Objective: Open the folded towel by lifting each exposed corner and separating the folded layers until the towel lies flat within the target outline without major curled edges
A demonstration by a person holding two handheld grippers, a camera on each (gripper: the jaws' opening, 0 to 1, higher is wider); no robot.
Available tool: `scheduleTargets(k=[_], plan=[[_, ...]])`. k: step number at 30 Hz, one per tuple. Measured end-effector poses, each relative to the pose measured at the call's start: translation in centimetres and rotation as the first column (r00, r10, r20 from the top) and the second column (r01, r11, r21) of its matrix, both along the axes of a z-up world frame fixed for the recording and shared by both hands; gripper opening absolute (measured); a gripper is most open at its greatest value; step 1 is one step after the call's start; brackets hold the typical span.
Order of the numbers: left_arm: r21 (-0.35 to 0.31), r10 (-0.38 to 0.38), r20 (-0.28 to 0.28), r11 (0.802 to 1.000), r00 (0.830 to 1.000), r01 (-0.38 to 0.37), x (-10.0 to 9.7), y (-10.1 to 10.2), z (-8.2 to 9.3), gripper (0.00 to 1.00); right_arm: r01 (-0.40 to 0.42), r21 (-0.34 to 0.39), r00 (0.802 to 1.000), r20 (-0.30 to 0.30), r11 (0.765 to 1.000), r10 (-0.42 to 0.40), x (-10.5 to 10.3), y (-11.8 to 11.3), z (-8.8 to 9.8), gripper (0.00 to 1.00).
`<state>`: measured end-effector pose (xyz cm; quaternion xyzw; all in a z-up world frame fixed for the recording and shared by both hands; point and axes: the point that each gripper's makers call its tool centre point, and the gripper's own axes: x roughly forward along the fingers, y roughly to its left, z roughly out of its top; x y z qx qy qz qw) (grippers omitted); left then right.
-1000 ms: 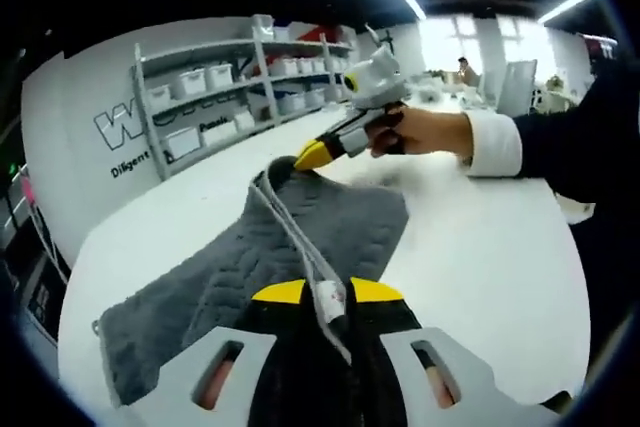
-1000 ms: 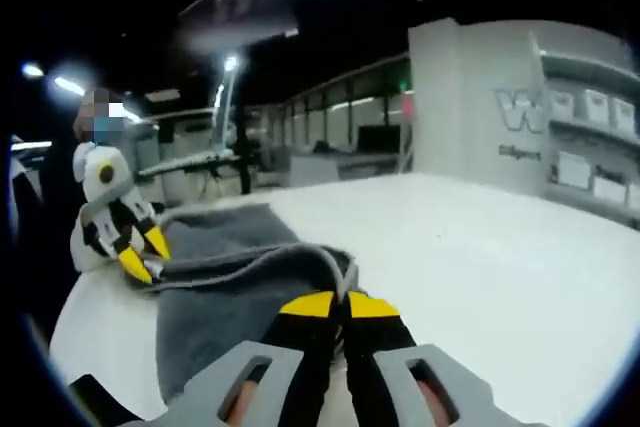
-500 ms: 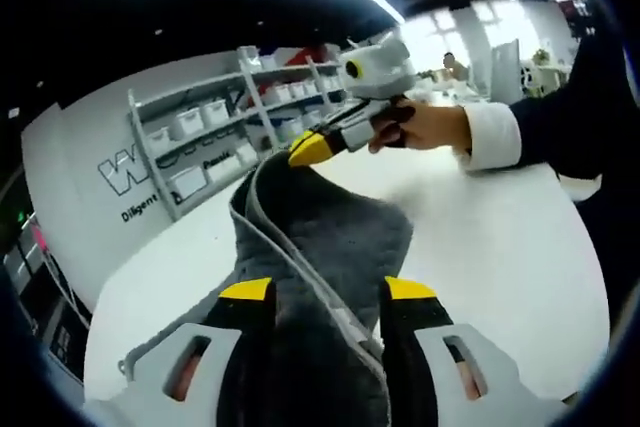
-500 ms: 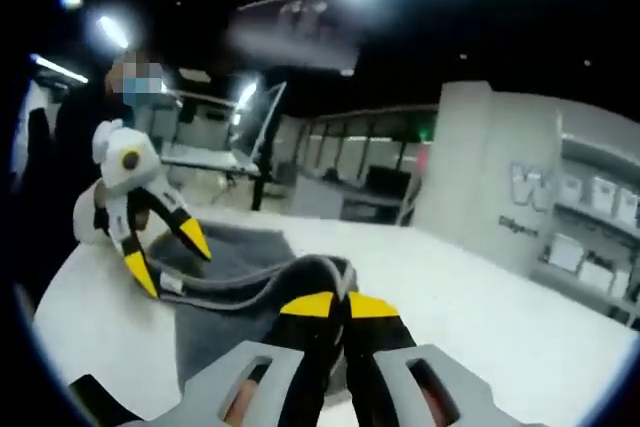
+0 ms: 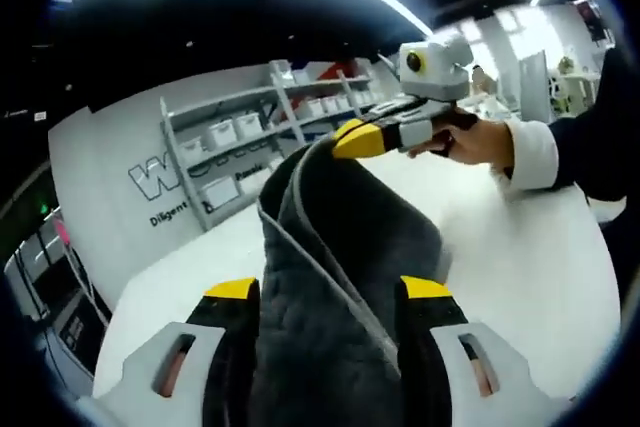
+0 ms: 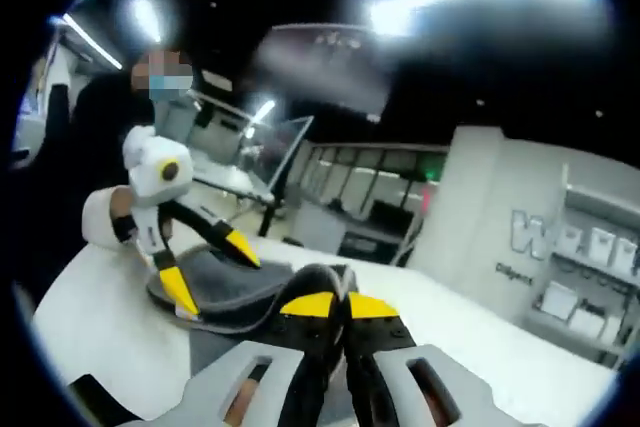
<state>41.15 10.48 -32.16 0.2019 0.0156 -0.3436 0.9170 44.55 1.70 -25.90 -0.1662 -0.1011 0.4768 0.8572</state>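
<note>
Left gripper view: left gripper (image 5: 328,299) with yellow-tipped jaws spread wide, grey towel (image 5: 335,277) passing between them but not pinched, no clamping visible. Towel raised off the white table (image 5: 520,267), bunched into a tall fold with a pale hemmed edge running up its left side to a peak. At that peak, right gripper (image 5: 352,138) entering from the right, yellow tips pressed together on the towel's top corner, held by a hand (image 5: 478,141) in a white cuff and dark sleeve. Behind, grey shelving (image 5: 250,142) with white bins against a wall with dark lettering, long ceiling lights above. Right gripper view: right gripper (image 6: 338,305) with yellow tips closed tight against each other, a rolled lip of the grey towel (image 6: 245,292) nipped just ahead of them. Towel draped in a shallow arc leftwards, lifted clear of the white table (image 6: 90,297). At its far end, left gripper (image 6: 205,265) coming in from the left, jaws parted with one yellow tip above the cloth and one below. Dim hall with glazed partitions and glaring ceiling lights beyond.
</note>
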Motion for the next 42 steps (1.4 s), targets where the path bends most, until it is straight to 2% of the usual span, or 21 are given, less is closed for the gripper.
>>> scheduleTargets(k=[3, 7, 9, 11, 17, 19, 23, 26, 28, 35, 37, 42], plan=[[-0.041, 0.015, -0.009, 0.999, 1.000, -0.015, 0.6, -0.3, 0.4, 0.54, -0.009, 0.015, 1.000, 0.010, 1.000, 0.009, -0.4, 0.0, 0.8, 0.00], [-0.197, 0.009, -0.045, 0.980, 0.999, -0.018, 1.5, -1.2, 1.5, 0.49, -0.019, 0.003, 0.998, 0.052, 1.000, 0.019, -1.0, 0.2, 1.5, 0.00], [-0.182, 0.041, -0.026, 0.982, 0.999, -0.045, 1.9, -1.1, 1.6, 0.47, -0.025, -0.001, 0.997, 0.075, 1.000, 0.025, -1.4, 0.2, 1.8, 0.00], [-0.142, 0.104, 0.010, 0.985, 0.995, -0.101, 2.5, -0.8, 1.7, 0.47, -0.032, 0.003, 0.996, 0.086, 0.999, 0.031, -1.8, 0.2, 2.2, 0.00], [-0.110, 0.119, 0.022, 0.987, 0.993, -0.115, 2.3, -1.7, 1.4, 0.48, -0.047, 0.007, 0.994, 0.099, 0.999, 0.046, -2.7, 0.5, 2.9, 0.00], [-0.071, 0.150, 0.059, 0.987, 0.987, -0.146, 2.6, -1.4, 1.6, 0.47, -0.047, -0.002, 0.991, 0.123, 0.999, 0.047, -3.2, 0.7, 3.1, 0.00], [-0.040, 0.183, 0.107, 0.983, 0.977, -0.180, 2.4, -1.0, 1.7, 0.46, -0.042, -0.013, 0.988, 0.151, 0.999, 0.044, -3.6, 0.8, 3.4, 0.00], [-0.018, 0.203, 0.148, 0.979, 0.968, -0.202, 2.0, -0.6, 2.2, 0.41, -0.040, -0.006, 0.988, 0.149, 0.999, 0.040, -3.6, 0.6, 3.6, 0.00], [0.038, 0.213, 0.202, 0.974, 0.956, -0.225, 1.6, -0.2, 2.3, 0.36, -0.032, -0.004, 0.988, 0.151, 0.999, 0.032, -3.5, 0.5, 3.7, 0.00], [0.041, 0.222, 0.218, 0.971, 0.950, -0.237, 0.3, 0.4, 2.2, 0.26, -0.020, 0.006, 0.989, 0.144, 1.000, 0.019, -3.3, 0.1, 3.7, 0.00], [0.066, 0.242, 0.243, 0.962, 0.939, -0.265, 0.1, 0.9, 2.1, 0.22, -0.007, 0.001, 0.989, 0.149, 1.000, 0.006, -3.2, 0.1, 3.5, 0.00], [0.059, 0.245, 0.242, 0.962, 0.939, -0.266, -0.5, 1.3, 2.2, 0.16, -0.009, 0.005, 0.989, 0.148, 1.000, 0.009, -3.2, 0.1, 3.5, 0.00]])
